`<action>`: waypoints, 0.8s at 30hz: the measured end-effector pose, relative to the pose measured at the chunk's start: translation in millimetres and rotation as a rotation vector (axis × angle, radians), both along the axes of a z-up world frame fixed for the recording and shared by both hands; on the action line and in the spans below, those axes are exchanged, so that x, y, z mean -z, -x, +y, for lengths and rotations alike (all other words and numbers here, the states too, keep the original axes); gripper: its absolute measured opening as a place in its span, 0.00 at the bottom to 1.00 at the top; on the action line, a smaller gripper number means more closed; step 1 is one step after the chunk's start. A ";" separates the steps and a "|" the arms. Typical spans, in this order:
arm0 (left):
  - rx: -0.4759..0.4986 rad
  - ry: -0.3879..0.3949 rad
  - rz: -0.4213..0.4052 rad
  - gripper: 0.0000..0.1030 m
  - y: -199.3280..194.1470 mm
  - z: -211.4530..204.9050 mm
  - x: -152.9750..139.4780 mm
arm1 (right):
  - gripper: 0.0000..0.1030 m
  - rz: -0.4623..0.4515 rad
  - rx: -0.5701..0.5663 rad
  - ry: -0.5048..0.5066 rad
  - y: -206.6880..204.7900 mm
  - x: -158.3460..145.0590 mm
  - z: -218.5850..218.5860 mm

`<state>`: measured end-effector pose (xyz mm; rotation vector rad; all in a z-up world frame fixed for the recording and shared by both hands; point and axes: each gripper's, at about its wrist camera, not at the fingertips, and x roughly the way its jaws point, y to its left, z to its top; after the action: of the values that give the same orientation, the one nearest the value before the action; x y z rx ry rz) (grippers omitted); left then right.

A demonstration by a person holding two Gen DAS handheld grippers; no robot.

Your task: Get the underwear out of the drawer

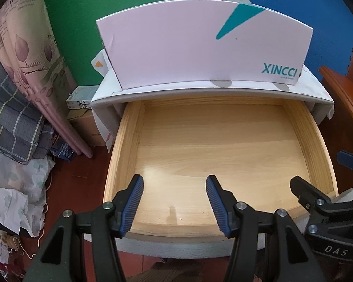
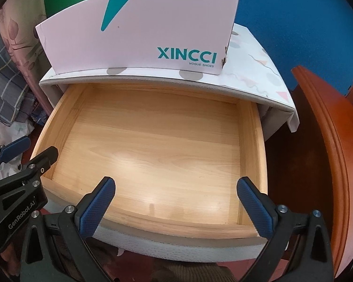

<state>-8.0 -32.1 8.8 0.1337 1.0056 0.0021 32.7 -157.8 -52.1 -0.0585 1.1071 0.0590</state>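
Although the drawer (image 2: 153,141) stands pulled out, its wooden floor is bare corner to corner; no underwear shows anywhere. Left tool (image 1: 174,202) and right tool (image 2: 176,202) hover spread, holding nothing, so removal looks finished.

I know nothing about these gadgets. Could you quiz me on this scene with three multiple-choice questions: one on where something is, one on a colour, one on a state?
1. Where is the shoe box?
A. Inside the drawer
B. On top of the cabinet
C. On the floor

2. What colour is the lettering on the box?
A. Teal
B. Red
C. Black

3. What state is the drawer in?
A. Shut
B. Pulled out, full of clothes
C. Pulled out, nothing visible inside

Answers:
1. B: the box stands on the cabinet, above the drawer.
2. A: XINCCI is printed in teal.
3. C: both views show only its bare wooden bottom. The left tool and right tool hover open at its front edge.
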 end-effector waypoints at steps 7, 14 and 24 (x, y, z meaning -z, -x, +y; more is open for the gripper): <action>0.005 0.010 -0.004 0.55 1.8 -0.8 -1.3 | 1.00 0.002 0.006 0.015 -0.5 0.9 -0.3; 0.008 0.017 -0.002 0.55 2.3 -0.9 -1.4 | 1.00 0.000 0.013 0.027 0.0 1.4 -2.0; 0.009 0.018 -0.002 0.55 2.3 -0.7 -1.6 | 0.99 -0.008 0.012 0.038 1.2 1.1 -2.3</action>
<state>-10.3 -32.7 10.4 0.1223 1.0024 -0.0152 31.6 -160.0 -53.1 -0.0859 1.1003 0.0265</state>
